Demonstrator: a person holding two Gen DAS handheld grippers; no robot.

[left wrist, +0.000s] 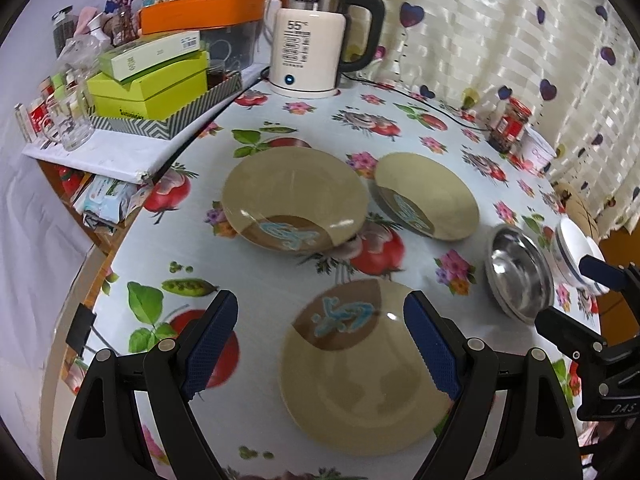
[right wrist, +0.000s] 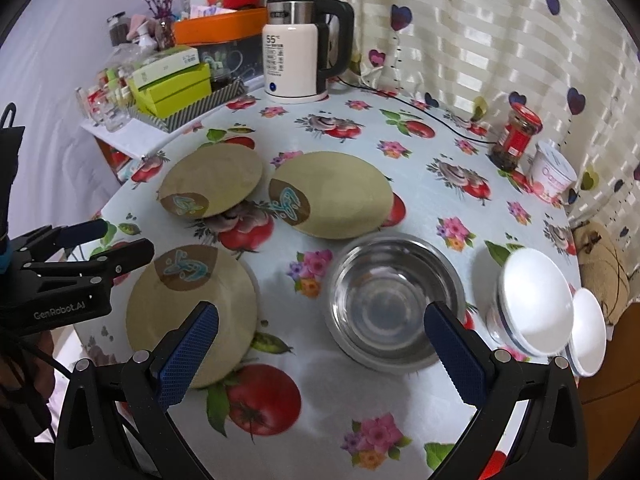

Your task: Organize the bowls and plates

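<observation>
Three beige plates with a brown patch and blue motif lie apart on the flowered tablecloth: a near plate (left wrist: 360,364) (right wrist: 192,312), a far-left plate (left wrist: 296,198) (right wrist: 212,184) and a far-right plate (left wrist: 428,196) (right wrist: 332,194). A steel bowl (left wrist: 520,274) (right wrist: 394,300) stands to their right, then a larger white bowl (left wrist: 574,254) (right wrist: 534,306) and a smaller white bowl (right wrist: 586,332). My left gripper (left wrist: 324,344) hangs open above the near plate, holding nothing. My right gripper (right wrist: 322,352) is open and empty just in front of the steel bowl.
A white electric kettle (left wrist: 308,52) (right wrist: 294,62) stands at the back with its cord running right. A red-lidded jar (right wrist: 518,136) and a white tub (right wrist: 554,170) sit at the right edge by the curtain. Stacked boxes (left wrist: 148,80) and glass cups (left wrist: 68,120) crowd a shelf on the left.
</observation>
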